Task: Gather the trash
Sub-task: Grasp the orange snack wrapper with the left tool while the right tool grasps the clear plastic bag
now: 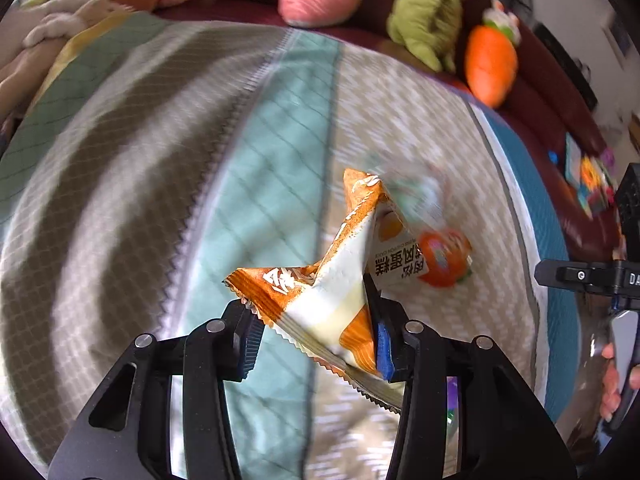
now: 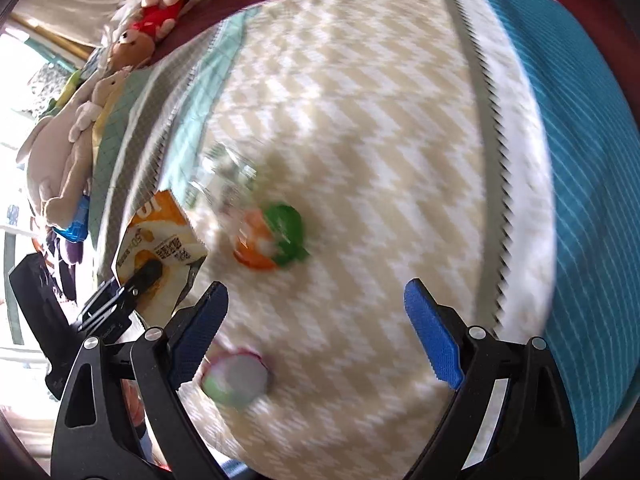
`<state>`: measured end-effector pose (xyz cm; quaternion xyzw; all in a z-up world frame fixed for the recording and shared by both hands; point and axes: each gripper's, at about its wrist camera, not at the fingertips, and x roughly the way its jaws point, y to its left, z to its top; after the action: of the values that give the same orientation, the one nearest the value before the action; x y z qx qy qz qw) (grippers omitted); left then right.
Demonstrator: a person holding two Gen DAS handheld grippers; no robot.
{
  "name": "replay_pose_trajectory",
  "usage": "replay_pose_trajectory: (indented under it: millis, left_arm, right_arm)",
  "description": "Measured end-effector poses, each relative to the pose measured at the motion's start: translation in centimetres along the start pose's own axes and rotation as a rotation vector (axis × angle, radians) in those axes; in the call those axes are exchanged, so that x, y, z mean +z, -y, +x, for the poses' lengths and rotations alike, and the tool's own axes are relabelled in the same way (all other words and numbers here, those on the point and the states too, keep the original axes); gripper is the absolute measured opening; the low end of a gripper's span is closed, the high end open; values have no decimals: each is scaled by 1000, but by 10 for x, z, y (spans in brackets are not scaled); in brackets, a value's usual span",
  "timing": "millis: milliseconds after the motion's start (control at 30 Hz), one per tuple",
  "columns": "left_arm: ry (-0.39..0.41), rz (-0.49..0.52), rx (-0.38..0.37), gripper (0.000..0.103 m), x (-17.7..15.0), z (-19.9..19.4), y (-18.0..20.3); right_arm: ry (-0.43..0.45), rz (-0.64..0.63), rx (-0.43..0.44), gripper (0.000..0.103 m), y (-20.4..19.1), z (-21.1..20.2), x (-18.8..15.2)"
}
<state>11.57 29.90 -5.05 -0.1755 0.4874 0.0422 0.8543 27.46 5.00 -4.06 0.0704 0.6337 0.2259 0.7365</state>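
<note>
Pinching the orange snack wrapper (image 1: 320, 300) in my left gripper (image 1: 316, 340) lifts it clear of the bed (image 1: 120, 160), while my right gripper (image 2: 316, 332) hangs wide open and empty near the pink-rimmed cup (image 2: 236, 380).

A patchwork quilt (image 1: 280, 140) in teal, grey and beige covers the bed beneath the fingers. Beyond them, plush toys (image 1: 432, 8) line a maroon headboard (image 1: 240, 4); daylight enters at left.
</note>
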Motion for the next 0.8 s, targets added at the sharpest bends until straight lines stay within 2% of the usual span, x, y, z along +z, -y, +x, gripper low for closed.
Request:
replay_pose_trajectory:
  millis: [167, 300, 567, 600, 633, 667, 800]
  left_arm:
    - [24, -95, 12, 46, 11, -6, -29]
    - [24, -133, 20, 46, 14, -5, -40]
    - [4, -175, 11, 46, 13, 0, -51]
    - [2, -175, 11, 46, 12, 0, -51]
    - [0, -176, 11, 46, 12, 0, -51]
    - [-1, -177, 10, 46, 12, 1, -51]
    - [-3, -174, 2, 46, 14, 1, -46]
  right_arm:
    - [-18, -65, 45, 86, -33, 23, 32]
    - [-28, -91, 61, 86, -52, 47, 53]
    - [-23, -103, 56, 84, -66, 78, 67]
    - [-17, -111, 54, 69, -65, 78, 65]
    - [-13, -127, 54, 60, -66, 79, 64]
    - [-11, -133, 73, 56, -67, 78, 62]
    - [18, -172, 51, 47, -73, 68, 56]
